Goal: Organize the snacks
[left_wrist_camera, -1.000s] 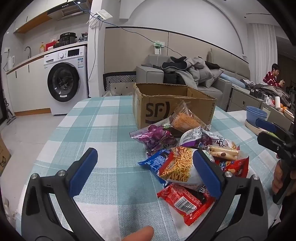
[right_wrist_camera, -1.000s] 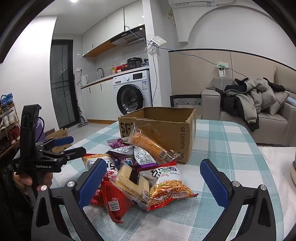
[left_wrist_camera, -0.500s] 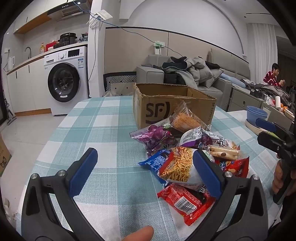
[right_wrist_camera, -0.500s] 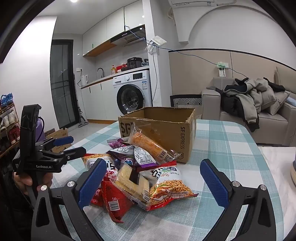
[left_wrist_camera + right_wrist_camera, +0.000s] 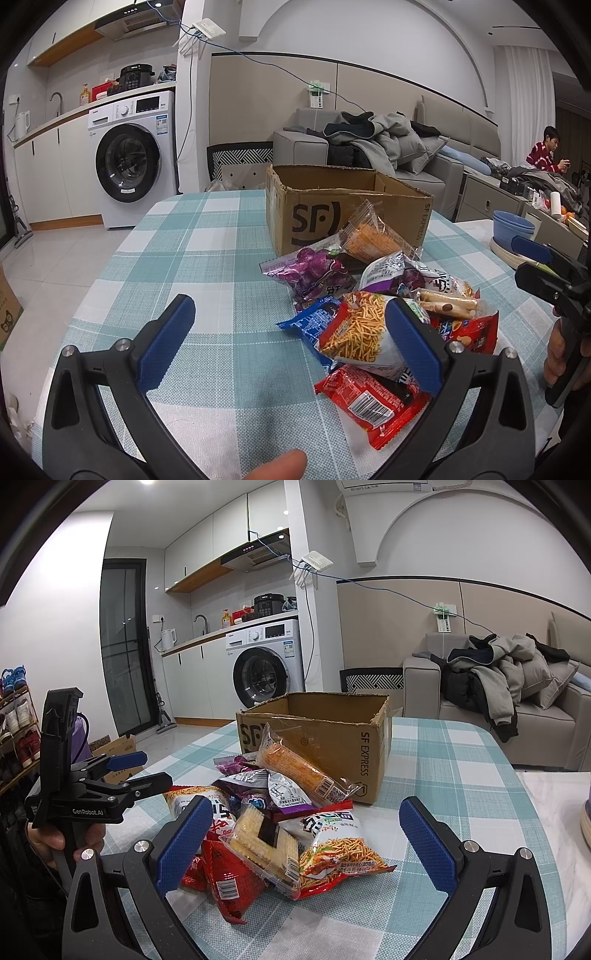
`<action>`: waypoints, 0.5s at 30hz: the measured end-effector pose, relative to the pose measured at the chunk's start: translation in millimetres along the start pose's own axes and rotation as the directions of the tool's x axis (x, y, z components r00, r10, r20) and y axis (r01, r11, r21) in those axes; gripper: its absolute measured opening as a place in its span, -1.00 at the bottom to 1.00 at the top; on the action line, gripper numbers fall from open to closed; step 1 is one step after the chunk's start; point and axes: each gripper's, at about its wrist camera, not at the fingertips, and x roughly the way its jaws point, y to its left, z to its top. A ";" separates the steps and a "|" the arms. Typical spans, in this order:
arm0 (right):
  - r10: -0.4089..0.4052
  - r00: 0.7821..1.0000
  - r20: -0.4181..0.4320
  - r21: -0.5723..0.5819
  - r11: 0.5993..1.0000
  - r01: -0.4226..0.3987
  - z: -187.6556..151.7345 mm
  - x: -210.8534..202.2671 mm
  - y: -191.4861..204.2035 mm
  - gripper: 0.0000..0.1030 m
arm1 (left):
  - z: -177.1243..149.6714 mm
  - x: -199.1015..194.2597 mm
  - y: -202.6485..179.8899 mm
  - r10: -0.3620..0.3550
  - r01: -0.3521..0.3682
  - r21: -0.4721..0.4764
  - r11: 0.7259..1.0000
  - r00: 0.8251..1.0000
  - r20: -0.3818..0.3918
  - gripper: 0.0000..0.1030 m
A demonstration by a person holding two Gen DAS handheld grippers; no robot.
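My left hand-held gripper (image 5: 288,332) and right hand-held gripper (image 5: 306,830) both released, empty. Crinkled snack packets (image 5: 280,819) heaped near SF Express cardboard box (image 5: 332,738) on checked desk (image 5: 207,258).

this is a lived-in home, an open kitchen and living room: a washing machine (image 5: 129,162) under a counter with a sink tap (image 5: 56,99), a range hood (image 5: 256,555), and a sofa (image 5: 524,698) heaped with coats.
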 end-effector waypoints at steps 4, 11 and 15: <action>0.000 1.000 0.000 0.001 1.000 0.000 0.0 0.0 -0.2 1.00 | 0.0 -0.1 -0.1 -0.001 0.001 0.000 1.000 1.000 0.000 0.99; 0.001 1.000 -0.002 0.003 1.000 -0.001 0.0 0.2 -0.9 1.00 | 0.0 0.1 0.1 0.000 0.000 0.000 1.000 1.000 -0.001 0.99; -0.001 1.000 -0.002 0.002 1.000 0.001 0.2 0.6 -1.0 1.00 | 0.0 0.1 -0.2 0.000 0.000 0.000 1.000 1.000 -0.002 0.99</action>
